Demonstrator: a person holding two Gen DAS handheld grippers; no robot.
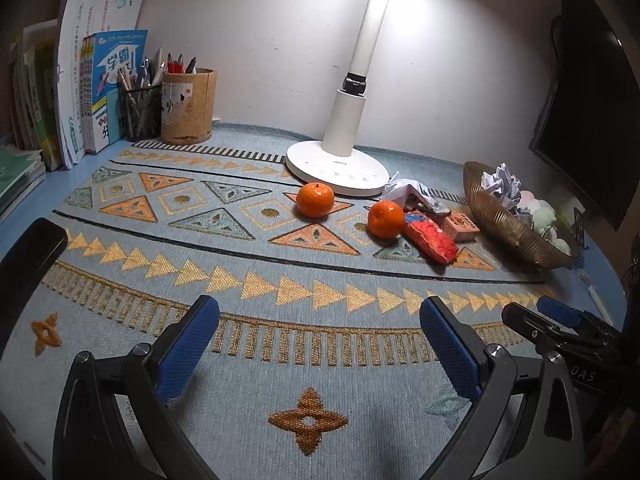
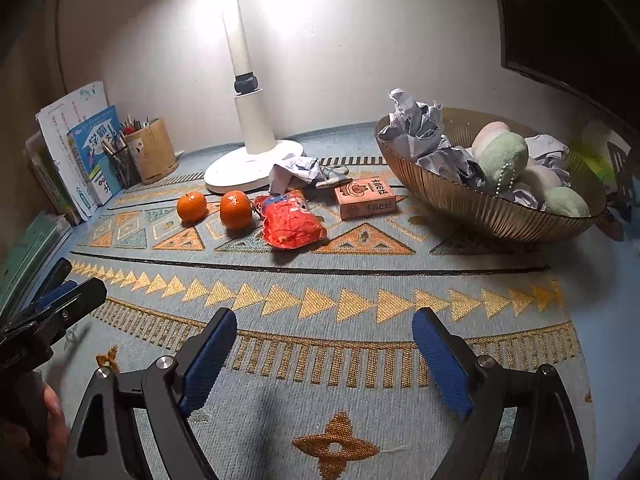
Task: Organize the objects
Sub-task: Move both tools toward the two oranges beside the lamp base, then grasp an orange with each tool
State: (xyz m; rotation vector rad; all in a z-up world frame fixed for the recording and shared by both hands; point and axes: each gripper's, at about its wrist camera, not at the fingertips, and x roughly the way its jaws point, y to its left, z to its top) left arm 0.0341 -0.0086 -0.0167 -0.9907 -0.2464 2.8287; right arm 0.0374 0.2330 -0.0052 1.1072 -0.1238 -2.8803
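Observation:
Two oranges (image 1: pixel 315 199) (image 1: pixel 385 220) lie on the patterned mat, next to a red snack packet (image 1: pixel 430 237), a small pink box (image 1: pixel 460 225) and a crumpled paper with a cloth (image 1: pixel 412 194). A gold ribbed bowl (image 1: pixel 500 220) at the right holds crumpled paper and plush balls. The right wrist view shows the oranges (image 2: pixel 192 207) (image 2: pixel 236 209), packet (image 2: pixel 292 225), box (image 2: pixel 366 198) and bowl (image 2: pixel 480 204). My left gripper (image 1: pixel 320 332) is open and empty above the near mat. My right gripper (image 2: pixel 324 344) is open and empty too, well short of the objects.
A white desk lamp (image 1: pixel 338 168) stands behind the oranges. Two pen holders (image 1: pixel 188 106) and upright books (image 1: pixel 100 92) fill the back left corner. A dark monitor (image 1: pixel 588 100) hangs at the right. The right gripper shows at the left view's right edge (image 1: pixel 560 328).

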